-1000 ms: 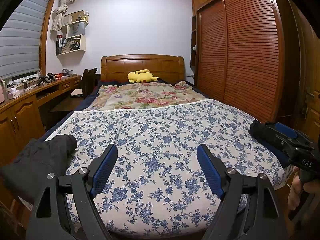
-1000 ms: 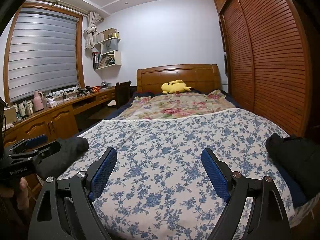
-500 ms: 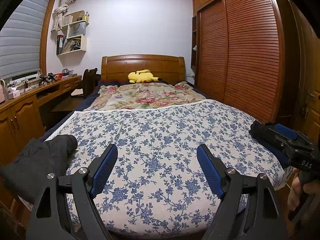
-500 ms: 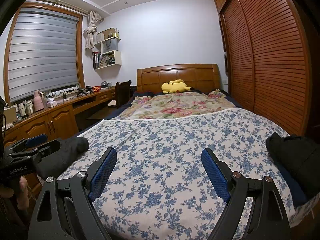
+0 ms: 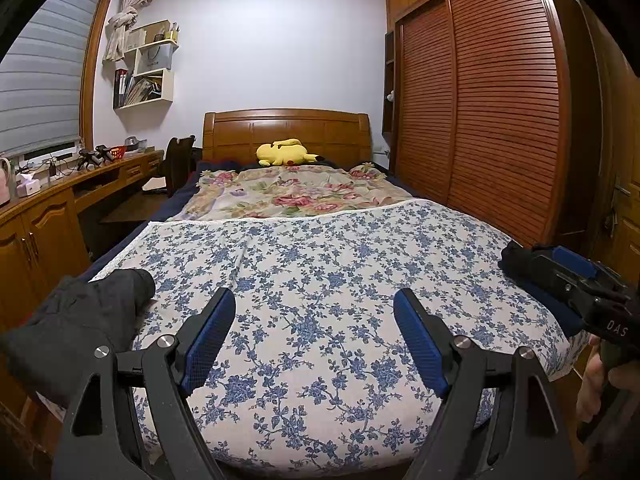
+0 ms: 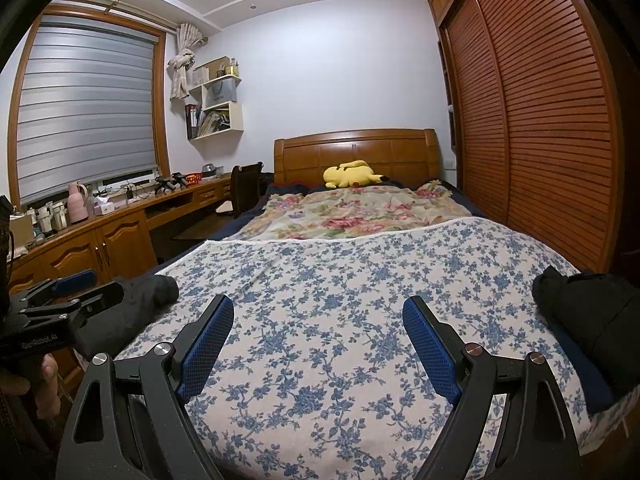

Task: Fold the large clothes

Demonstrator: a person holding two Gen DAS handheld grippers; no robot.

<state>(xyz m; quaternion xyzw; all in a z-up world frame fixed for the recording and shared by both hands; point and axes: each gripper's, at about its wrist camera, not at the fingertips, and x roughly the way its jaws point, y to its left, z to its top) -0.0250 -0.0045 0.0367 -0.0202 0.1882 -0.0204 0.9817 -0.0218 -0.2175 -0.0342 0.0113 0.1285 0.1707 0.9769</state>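
Note:
A dark grey garment [image 5: 76,328] lies bunched at the bed's near left corner; it also shows in the right wrist view [image 6: 132,312]. Black and navy clothes [image 6: 588,324] lie piled at the near right edge, partly seen in the left wrist view [image 5: 524,264]. My left gripper [image 5: 314,312] is open and empty above the foot of the bed. My right gripper [image 6: 318,318] is open and empty beside it. Each gripper shows at the edge of the other's view, the right gripper [image 5: 588,292] and the left gripper [image 6: 68,296].
The bed [image 5: 320,256] has a blue-flowered cover, a floral quilt [image 5: 296,192] and a yellow plush toy [image 5: 284,152] at the headboard. A wooden desk [image 6: 120,224] and chair [image 6: 244,188] stand left. A slatted wardrobe [image 5: 500,112] lines the right.

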